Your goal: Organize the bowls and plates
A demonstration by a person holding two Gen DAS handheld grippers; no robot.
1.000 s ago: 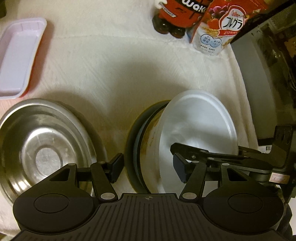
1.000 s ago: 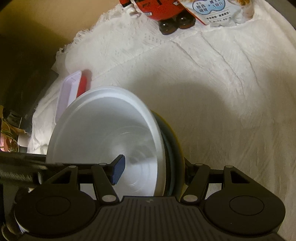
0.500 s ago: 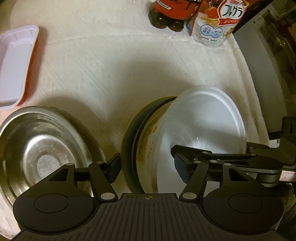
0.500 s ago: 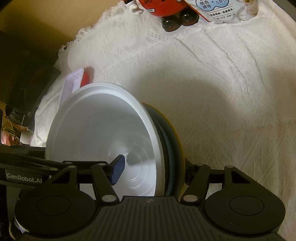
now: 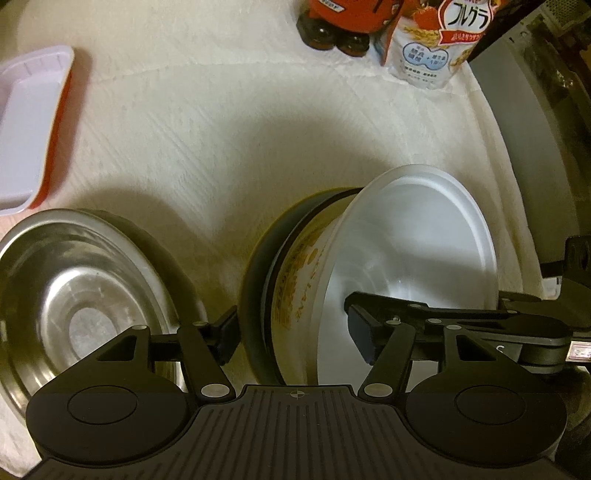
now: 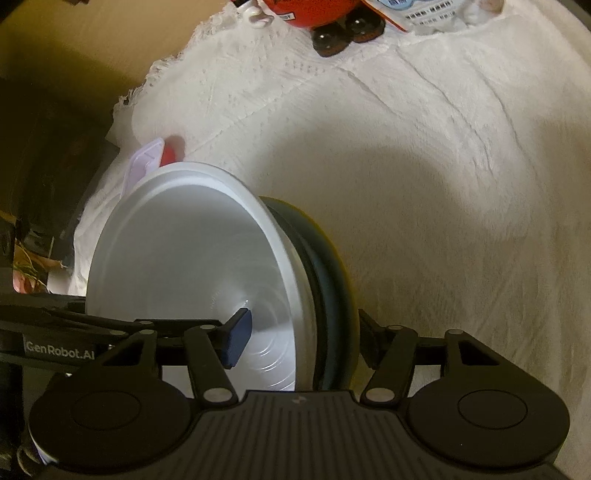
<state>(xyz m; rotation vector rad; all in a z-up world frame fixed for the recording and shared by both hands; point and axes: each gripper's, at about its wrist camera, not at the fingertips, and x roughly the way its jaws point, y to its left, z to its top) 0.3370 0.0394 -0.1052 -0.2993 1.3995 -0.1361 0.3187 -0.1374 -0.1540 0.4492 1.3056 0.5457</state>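
My left tongs (image 5: 291, 338) and my right tongs (image 6: 297, 341) both clamp one stack of dishes held up on edge above the white cloth (image 5: 229, 147) that covers the worktop. The stack is a white bowl (image 5: 413, 258), tilted so that its hollow faces right in the left wrist view, nested in a cream bowl with yellow print (image 5: 295, 280) and backed by a dark plate (image 5: 258, 295). In the left view, one finger of my left tongs presses the dark plate from the left, and the other reaches into the white bowl; the jaws are set narrow on the whole stack. In the right view, the white bowl (image 6: 192, 266) opens to the left, one blue-padded finger sits inside it, and the other finger lies behind the dark plate (image 6: 332, 295), so these tongs too are closed on the stack. A steel bowl (image 5: 74, 295) rests on the cloth just left of my left tongs, apart from the stack. Farther ahead and to the left lies a white tray with a red underside (image 5: 29, 122). At the far edge of the cloth, ahead of both tongs, stand a red-labelled bottle pack (image 5: 343, 22) and a cereal bag (image 5: 439, 40), side by side.
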